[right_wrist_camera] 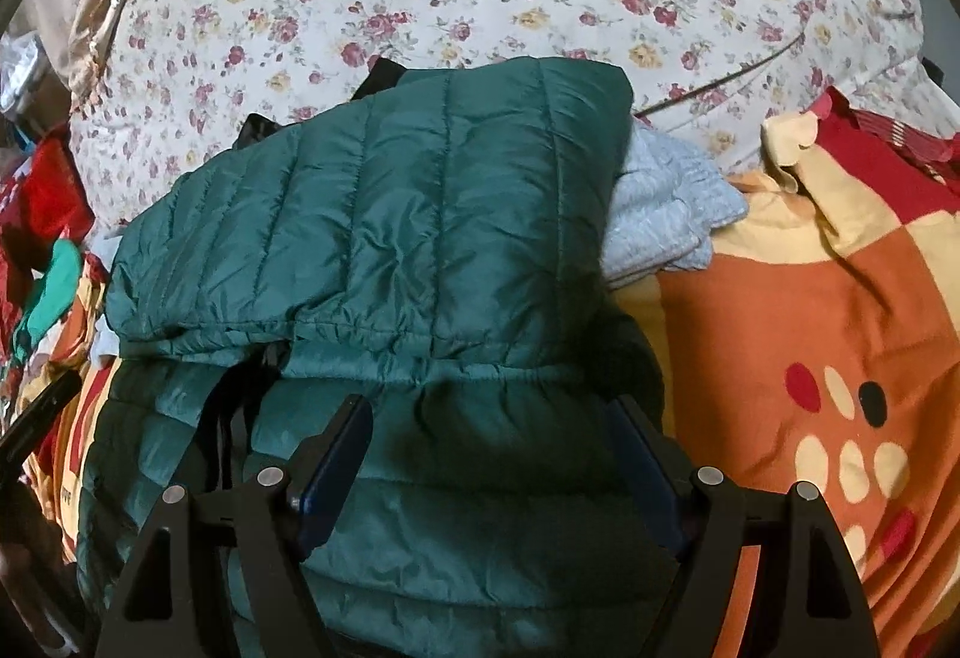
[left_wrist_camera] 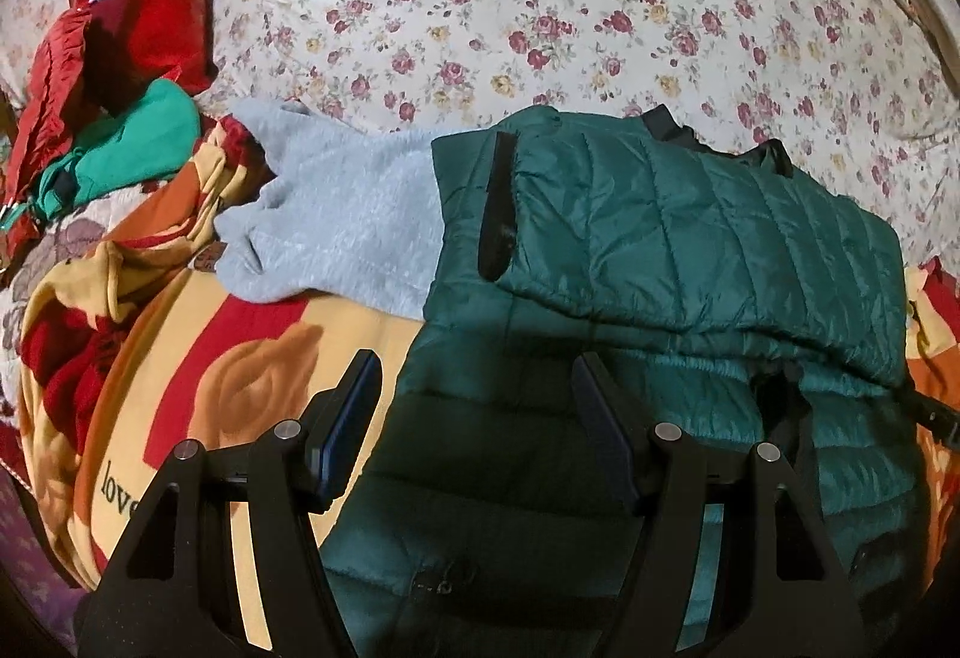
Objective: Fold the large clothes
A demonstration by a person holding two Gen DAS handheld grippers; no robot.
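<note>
Jacket [left_wrist_camera: 690,214], green and quilted, lies folded on the blanket [left_wrist_camera: 252,358], over a grey sweater [left_wrist_camera: 348,226]. Left gripper [left_wrist_camera: 477,418] and right gripper [right_wrist_camera: 489,454] hover above it, released, empty.

Jacket [left_wrist_camera: 690,214] atop sweater [left_wrist_camera: 336,226], blanket [left_wrist_camera: 252,358]

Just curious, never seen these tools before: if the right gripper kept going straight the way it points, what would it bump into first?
Most likely the dark green quilted jacket, which fills the space between and ahead of the right gripper; its jaws stand open and empty.
</note>
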